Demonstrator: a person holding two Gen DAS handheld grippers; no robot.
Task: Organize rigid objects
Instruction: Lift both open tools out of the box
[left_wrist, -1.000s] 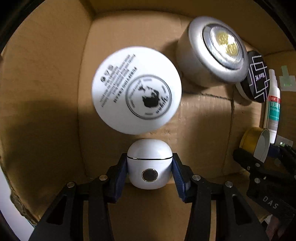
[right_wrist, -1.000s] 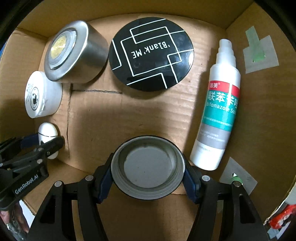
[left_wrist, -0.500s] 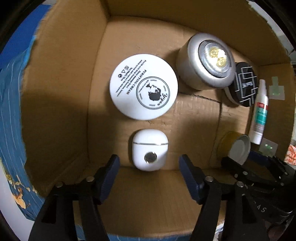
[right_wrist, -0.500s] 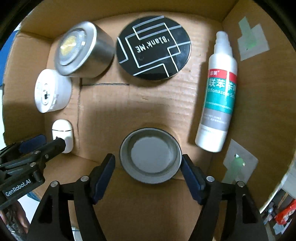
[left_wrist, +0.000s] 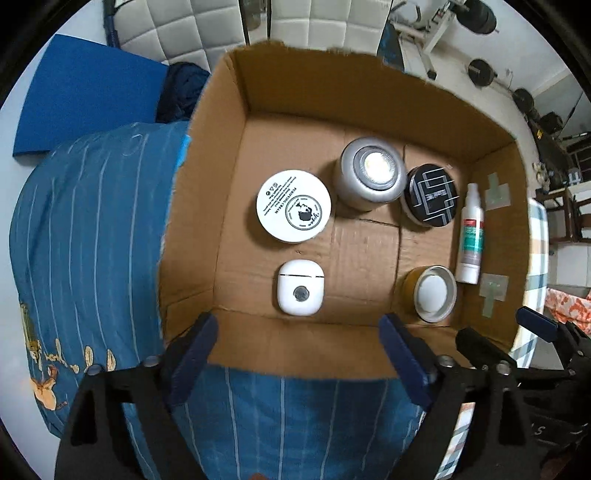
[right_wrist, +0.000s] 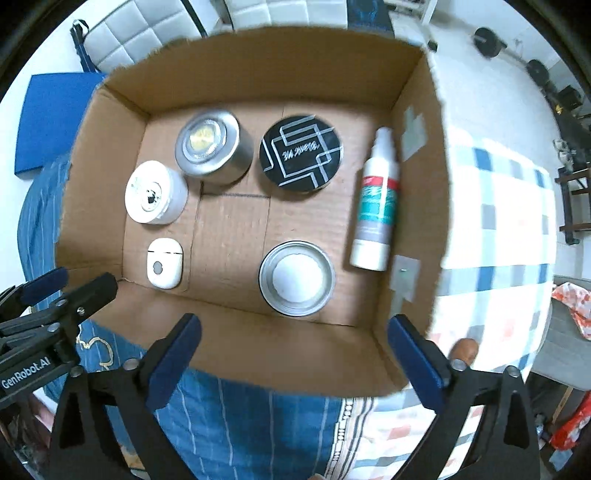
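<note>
Left gripper (left_wrist: 299, 354): hovering above the near wall of the box, fingers (left_wrist: 192, 350) spread wide and gripping nothing.
Right gripper (right_wrist: 291, 354): hanging over the near edge of the box, fingers (right_wrist: 173, 358) spread wide, nothing between them.
Cardboard box (left_wrist: 295, 339): sitting open on a blue striped bedspread (left_wrist: 92, 229), all six items lying on its floor.
White earbud case (left_wrist: 300, 287): lying at the near left of the box floor, round button facing up, just beyond the gap of the left gripper.
White cream jar (left_wrist: 293, 206): standing behind the earbud case, printed lid facing up, close to the silver puck light.
Silver puck light (left_wrist: 369, 173): sitting at the back of the floor, between the cream jar and the black compact, its lens glaring in the left wrist view.
Black compact (left_wrist: 432, 195): resting just right of the puck light, its white line pattern facing up; whether the two are touching cannot be told.
Spray bottle (right_wrist: 376, 199): lying on its side along the right wall, nozzle pointing to the back.
Gold tin (left_wrist: 430, 293): sitting at the near right, silver rim and pale face showing, just beside the base of the spray bottle.
Green tape patches (left_wrist: 493, 291): sticking to the right wall of the box.
</note>
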